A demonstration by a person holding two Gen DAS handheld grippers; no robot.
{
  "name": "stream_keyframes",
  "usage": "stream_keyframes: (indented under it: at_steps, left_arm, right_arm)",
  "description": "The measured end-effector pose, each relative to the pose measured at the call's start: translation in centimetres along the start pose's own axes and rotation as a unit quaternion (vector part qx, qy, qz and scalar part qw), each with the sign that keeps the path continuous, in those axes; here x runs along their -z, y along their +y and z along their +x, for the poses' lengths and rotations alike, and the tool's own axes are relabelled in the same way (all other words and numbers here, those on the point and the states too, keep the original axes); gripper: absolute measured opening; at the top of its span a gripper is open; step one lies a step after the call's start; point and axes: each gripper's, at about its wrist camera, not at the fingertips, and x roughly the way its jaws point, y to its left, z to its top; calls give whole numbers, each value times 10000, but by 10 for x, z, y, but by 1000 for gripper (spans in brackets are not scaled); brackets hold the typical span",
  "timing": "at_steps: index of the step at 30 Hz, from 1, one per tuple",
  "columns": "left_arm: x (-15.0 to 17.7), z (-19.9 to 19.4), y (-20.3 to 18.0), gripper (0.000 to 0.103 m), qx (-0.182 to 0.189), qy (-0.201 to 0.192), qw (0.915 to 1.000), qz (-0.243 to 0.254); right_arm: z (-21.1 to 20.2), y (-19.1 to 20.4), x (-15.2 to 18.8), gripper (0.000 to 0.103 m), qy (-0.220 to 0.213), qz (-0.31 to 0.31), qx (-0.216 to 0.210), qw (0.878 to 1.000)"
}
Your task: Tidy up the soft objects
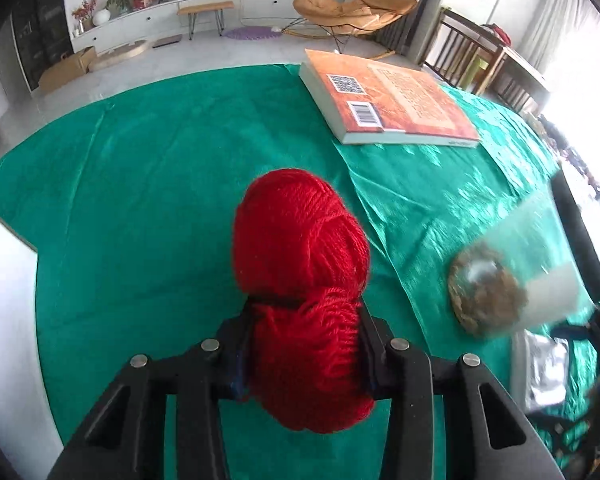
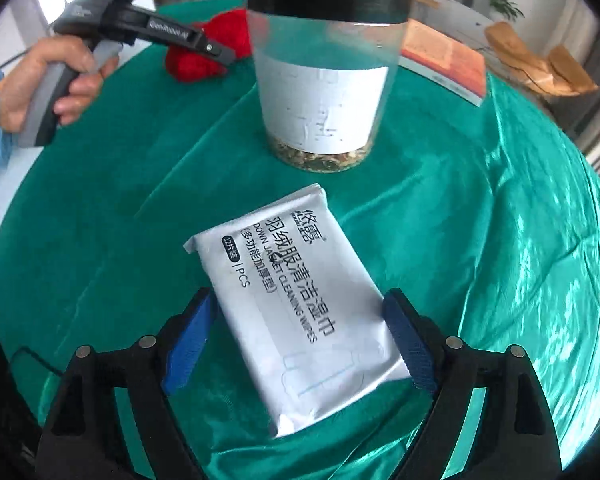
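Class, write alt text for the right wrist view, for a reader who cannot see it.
An open right gripper straddles a white wipes pack lying on a green tablecloth, its blue pads not pressing it. Behind stands a clear jar; at far left a hand holds the left gripper against red yarn.

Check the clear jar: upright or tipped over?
Upright. The clear jar stands on its base on the green cloth, black lid on top, dried contents settled at the bottom.
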Motion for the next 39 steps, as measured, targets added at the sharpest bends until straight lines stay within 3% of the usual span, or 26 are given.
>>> stream_keyframes:
  at_steps: [3, 6, 10, 14, 18, 21, 23, 24, 25, 27, 28, 31, 34, 39]
  left_arm:
    - [19, -20, -3, 41, 189, 39, 9998, 86]
    - [38, -48, -9, 41, 411, -12, 9991, 127]
    - [65, -100, -10, 41, 857, -270, 9959, 123]
    - [94, -168, 12, 41, 1049, -656, 9923, -42]
    - [128, -233, 62, 42, 524, -977, 9934, -298]
    - [161, -268, 107, 47, -277, -1098, 9918, -585]
    - [181, -277, 135, 63, -858, -1073, 9876, -765]
    - [191, -282, 147, 82, -1157, -1081, 9837, -856]
    - [202, -288, 158, 92, -1445, -1127, 9785, -951]
    - [221, -298, 174, 93, -1879, -1245, 9682, -1087]
    - [229, -301, 180, 94, -2030, -1274, 9641, -1143]
    - [249, -308, 186, 97, -2453, -1380, 9506, -1310]
    - [266, -317, 183, 97, -2749, -1476, 9376, -1537]
    - [295, -324, 186, 102, -2636, -1403, 9245, -2369]
  right_arm:
    - [12, -5, -8, 89, 178, 98, -247, 9995]
    - [6, -21, -9, 70, 145, 754, -315, 9966]
    - [-12, -27, 11, 64, 213, 1580, -290, 9868]
    - [-56, -11, 35, 64, -413, 2211, -820, 9709]
    - [-111, 46, 13, 64, -1142, 2244, -1663, 9534]
    - [-140, 109, -25, 64, -1503, 2019, -2503, 9349]
    - [-149, 162, -55, 65, -1623, 1787, -2975, 9237]
    - [-150, 187, -67, 65, -1634, 1699, -3186, 9181]
    - [-150, 208, -77, 68, -1621, 1644, -3367, 9129]
    - [-143, 256, -97, 74, -1481, 1503, -3626, 9077]
    - [-136, 280, -103, 81, -1382, 1451, -3652, 9091]
    - [-123, 315, -110, 81, -1268, 1377, -3595, 9142]
    - [-117, 312, -114, 81, -1293, 1306, -3235, 9282]
    - [-118, 309, -109, 81, -1327, 983, -2268, 9598]
